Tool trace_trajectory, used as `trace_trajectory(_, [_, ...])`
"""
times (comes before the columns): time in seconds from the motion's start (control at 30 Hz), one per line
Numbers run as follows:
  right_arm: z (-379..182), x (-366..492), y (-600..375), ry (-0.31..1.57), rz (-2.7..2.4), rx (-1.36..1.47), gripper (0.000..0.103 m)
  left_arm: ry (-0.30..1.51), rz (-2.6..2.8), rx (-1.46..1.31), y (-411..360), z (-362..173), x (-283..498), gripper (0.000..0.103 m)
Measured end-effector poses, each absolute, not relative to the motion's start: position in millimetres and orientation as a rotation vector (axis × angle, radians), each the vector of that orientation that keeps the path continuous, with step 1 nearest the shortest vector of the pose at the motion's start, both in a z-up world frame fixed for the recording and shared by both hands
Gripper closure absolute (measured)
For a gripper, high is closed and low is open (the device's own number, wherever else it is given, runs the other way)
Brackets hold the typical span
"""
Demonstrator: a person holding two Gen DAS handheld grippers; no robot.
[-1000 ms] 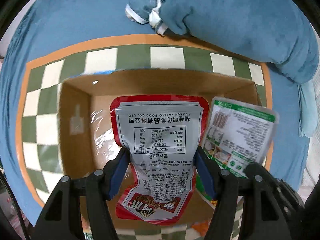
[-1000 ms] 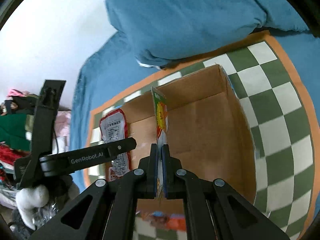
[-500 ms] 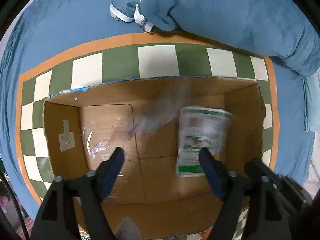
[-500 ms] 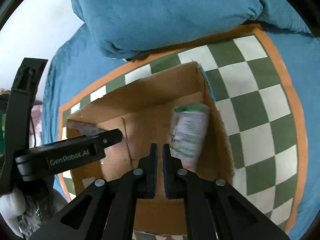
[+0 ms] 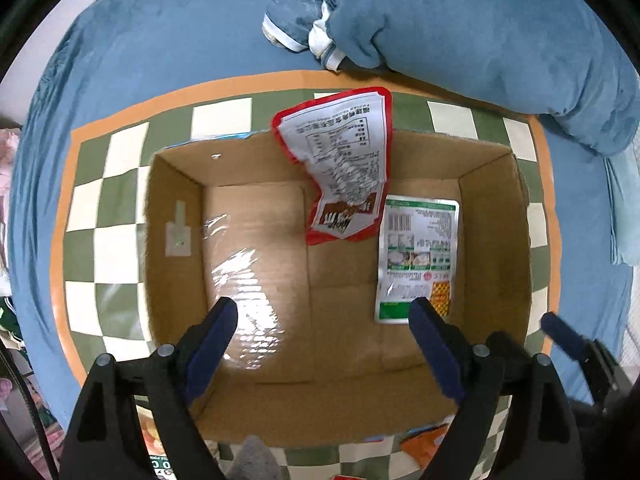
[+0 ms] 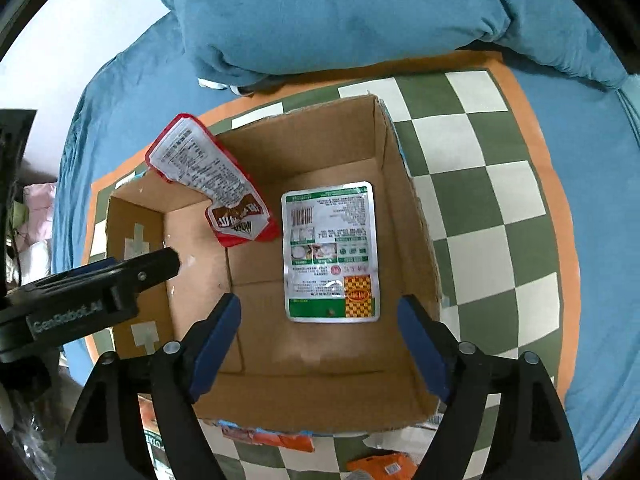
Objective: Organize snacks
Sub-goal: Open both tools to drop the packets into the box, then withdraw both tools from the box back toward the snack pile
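An open cardboard box sits on a green and white checkered mat. A red snack packet leans over the box's far wall, its lower end inside. A green and white snack packet lies flat on the box floor at the right. My left gripper is open and empty above the box's near side. My right gripper is open and empty above the green packet's near end. The left gripper's body shows in the right wrist view.
The checkered mat lies on a blue bed sheet. A bunched blue duvet lies beyond the box. Orange snack packets lie on the mat by the box's near wall. Clutter sits at the far left.
Both packets were released and dropped into the box. Both grippers opened and pulled back above the box's near side. The red packet now leans on the far wall.
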State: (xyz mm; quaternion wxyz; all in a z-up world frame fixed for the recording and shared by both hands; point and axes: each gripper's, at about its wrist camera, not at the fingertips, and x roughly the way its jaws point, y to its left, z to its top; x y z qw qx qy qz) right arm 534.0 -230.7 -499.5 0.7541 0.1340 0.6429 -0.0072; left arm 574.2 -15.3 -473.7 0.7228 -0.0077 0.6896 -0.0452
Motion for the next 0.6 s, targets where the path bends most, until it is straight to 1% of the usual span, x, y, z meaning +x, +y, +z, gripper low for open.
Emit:
trace_trajectory(0.33, [-466,492,-221,1.325,-0.081,0.194,0.015,1.448,-0.092,-0.027,4,-440,523,0.016])
trace_trajectory(0.6, [-433,449,-216,1.271,-0.08,0.193,0.014,1.396,-0.087,-0.053,12,-409,480,0.016])
